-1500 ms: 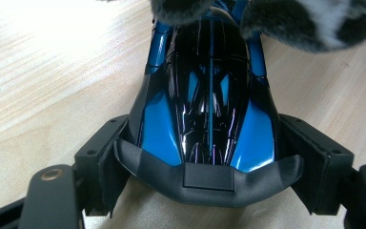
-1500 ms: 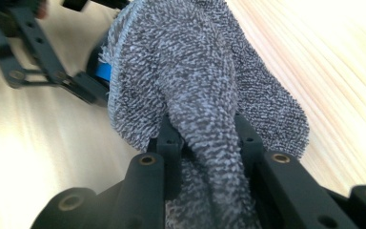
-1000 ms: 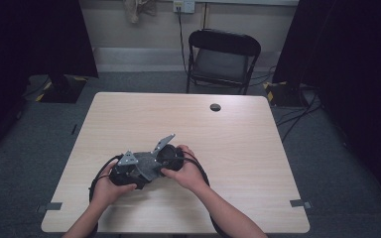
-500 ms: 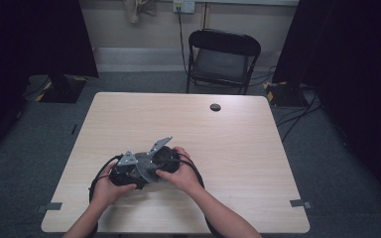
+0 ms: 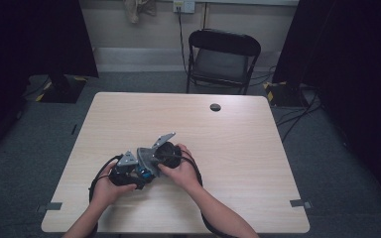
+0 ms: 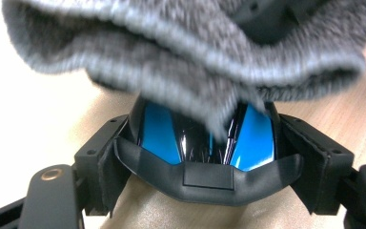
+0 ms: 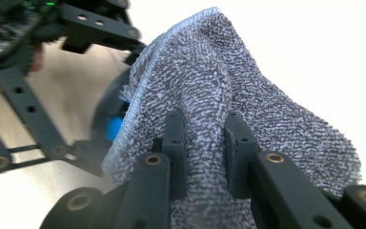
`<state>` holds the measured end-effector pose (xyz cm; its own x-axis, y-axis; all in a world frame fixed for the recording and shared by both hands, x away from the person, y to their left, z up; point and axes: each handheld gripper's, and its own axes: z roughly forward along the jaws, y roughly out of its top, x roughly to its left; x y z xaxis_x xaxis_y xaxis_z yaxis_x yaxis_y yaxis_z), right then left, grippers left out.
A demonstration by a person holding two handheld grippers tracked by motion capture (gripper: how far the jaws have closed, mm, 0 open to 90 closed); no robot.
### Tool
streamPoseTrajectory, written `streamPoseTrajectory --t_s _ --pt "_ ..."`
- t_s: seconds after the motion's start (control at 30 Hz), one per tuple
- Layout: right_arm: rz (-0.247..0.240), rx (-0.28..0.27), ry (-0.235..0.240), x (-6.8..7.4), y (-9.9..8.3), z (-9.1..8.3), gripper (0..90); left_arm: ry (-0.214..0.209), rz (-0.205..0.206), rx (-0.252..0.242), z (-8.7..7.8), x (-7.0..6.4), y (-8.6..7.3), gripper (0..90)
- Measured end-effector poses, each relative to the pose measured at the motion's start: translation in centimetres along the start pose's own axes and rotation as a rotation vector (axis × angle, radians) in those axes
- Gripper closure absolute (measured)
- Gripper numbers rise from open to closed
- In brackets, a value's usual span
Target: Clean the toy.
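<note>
A blue-and-black mouse (image 6: 205, 143) is clamped between the jaws of the left gripper (image 6: 205, 167), just above the table (image 5: 238, 129), near its front edge. A grey cloth (image 7: 228, 109) is pinched between the jaws of the right gripper (image 7: 204, 143) and is draped over the top of the mouse, touching it. In the high view the two grippers are held close together, the left gripper (image 5: 129, 171) just beside the right gripper (image 5: 158, 153), the hands wrapped around them. A black chair (image 5: 223, 59) is seen beyond the far edge of the table.
</note>
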<state>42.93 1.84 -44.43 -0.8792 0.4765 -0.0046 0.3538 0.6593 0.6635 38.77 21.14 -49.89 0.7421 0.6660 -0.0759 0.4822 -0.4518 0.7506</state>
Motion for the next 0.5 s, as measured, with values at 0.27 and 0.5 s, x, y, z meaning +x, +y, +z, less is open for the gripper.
streamPoseTrajectory --t_s 0.27,0.5 --pt "0.048 0.052 -0.060 -2.7 -1.1 -0.5 75.9 -0.002 0.001 -0.001 0.0 0.0 0.0 23.8" --pt "0.098 0.045 -0.076 -4.2 -2.1 -0.6 76.0 -0.002 0.001 0.000 0.0 0.0 0.0 23.8"
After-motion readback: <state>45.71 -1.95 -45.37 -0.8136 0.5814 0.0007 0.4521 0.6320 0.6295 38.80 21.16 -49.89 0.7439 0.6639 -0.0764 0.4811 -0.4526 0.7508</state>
